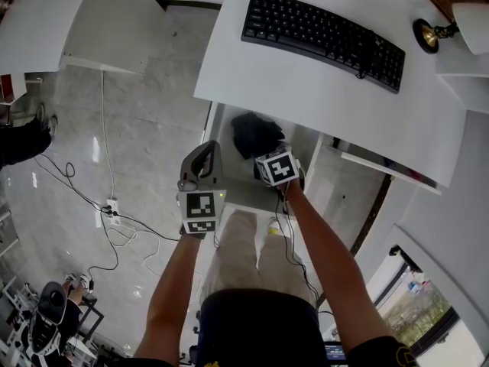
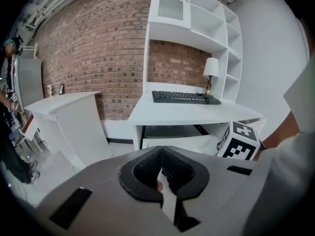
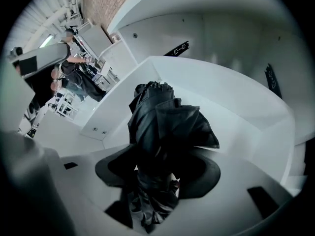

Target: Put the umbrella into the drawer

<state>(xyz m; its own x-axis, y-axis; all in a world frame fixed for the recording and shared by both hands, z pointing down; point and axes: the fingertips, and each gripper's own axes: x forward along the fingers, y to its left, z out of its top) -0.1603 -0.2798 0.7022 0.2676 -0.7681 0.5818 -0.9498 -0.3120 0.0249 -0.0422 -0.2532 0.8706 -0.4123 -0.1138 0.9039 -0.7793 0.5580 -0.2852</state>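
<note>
My right claw is clamped on the umbrella, a folded black one. In the right gripper view the jaws of that claw press into the crumpled dark fabric of the umbrella from both sides. The rest of the bundle sticks out ahead of them into the open white drawer. From the head view the umbrella sits over the inside of the drawer, which is pulled out from under the white worktop. I cannot tell whether the fabric touches the drawer's bottom. My left claw hangs just beside the drawer's left edge, near the right claw but apart from it, with its marker cube facing up at me. In the left gripper view this claw has its jaws drawn together, tips meeting, with no object between them. It looks across at the worktop. A black keyboard lies on the worktop, and a small lamp stands past its right end. Both the keyboard and the lamp show in the left gripper view too.
</note>
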